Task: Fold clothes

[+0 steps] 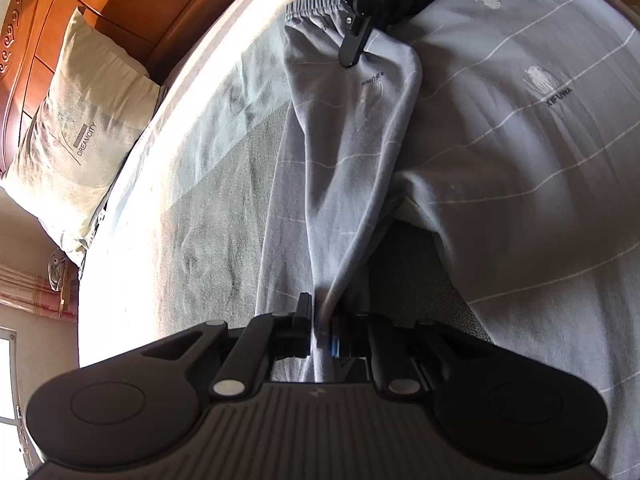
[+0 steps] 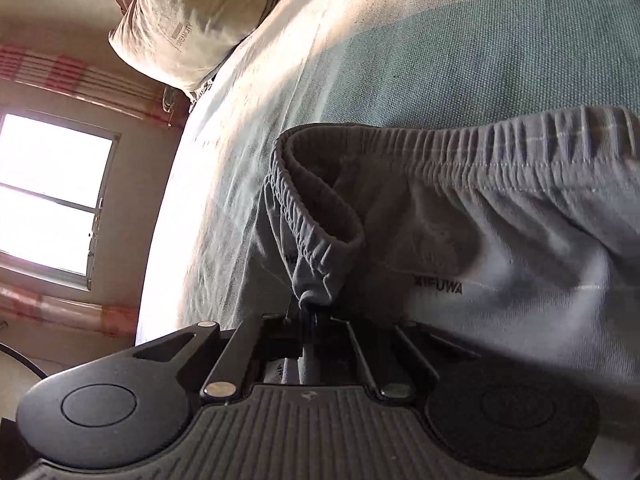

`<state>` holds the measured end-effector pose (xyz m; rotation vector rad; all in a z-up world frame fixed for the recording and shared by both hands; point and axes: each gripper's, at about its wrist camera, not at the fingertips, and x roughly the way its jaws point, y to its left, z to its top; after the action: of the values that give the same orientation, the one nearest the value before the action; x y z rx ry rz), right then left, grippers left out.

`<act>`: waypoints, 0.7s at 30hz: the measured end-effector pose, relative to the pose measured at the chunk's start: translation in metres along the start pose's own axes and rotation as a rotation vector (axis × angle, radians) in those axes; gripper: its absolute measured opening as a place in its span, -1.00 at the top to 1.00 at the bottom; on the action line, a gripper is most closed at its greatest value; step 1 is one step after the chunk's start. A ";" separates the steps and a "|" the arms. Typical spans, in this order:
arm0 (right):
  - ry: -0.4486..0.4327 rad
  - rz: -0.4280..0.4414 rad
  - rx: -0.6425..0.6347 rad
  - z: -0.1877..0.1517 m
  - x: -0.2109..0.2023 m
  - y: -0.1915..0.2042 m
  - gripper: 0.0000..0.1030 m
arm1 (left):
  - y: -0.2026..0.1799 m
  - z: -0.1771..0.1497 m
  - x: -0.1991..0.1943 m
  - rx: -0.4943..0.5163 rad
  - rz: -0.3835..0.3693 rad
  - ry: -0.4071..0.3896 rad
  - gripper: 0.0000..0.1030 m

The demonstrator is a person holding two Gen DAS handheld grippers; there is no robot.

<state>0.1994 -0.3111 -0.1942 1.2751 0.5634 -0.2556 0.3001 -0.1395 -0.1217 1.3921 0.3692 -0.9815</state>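
Grey trousers (image 1: 348, 148) with thin white stripes and an elastic waistband lie on the bed, one leg stretched toward the left wrist camera. My left gripper (image 1: 320, 320) is shut on a bunched fold of that leg at its near end. My right gripper (image 1: 352, 50) shows at the top of the left wrist view, its dark fingers down at the waist end. In the right wrist view the right gripper (image 2: 310, 312) is shut on a pinched bit of the gathered waistband (image 2: 320, 240), which curls up in front of it. The trousers (image 2: 500, 248) spread to the right there.
The bed sheet (image 1: 208, 216) is pale green-grey, lit by sun on its left side. A cream pillow (image 1: 80, 128) leans on the wooden headboard (image 1: 132, 4). A window (image 2: 48, 196) with pink curtains is at the left beyond the bed edge.
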 end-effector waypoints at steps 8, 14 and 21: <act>0.043 -0.041 -0.115 0.010 0.011 0.020 0.96 | -0.007 -0.022 -0.004 0.106 0.169 -0.008 0.09; 0.036 -0.036 -0.111 0.012 0.011 0.018 0.96 | -0.022 -0.024 -0.009 0.113 0.153 0.008 0.15; 0.051 -0.036 -0.136 0.015 0.009 0.019 0.96 | -0.006 -0.052 -0.015 0.011 0.123 0.088 0.13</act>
<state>0.2194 -0.3189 -0.1805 1.1432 0.6374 -0.2118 0.3035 -0.0849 -0.1248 1.4536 0.3403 -0.8249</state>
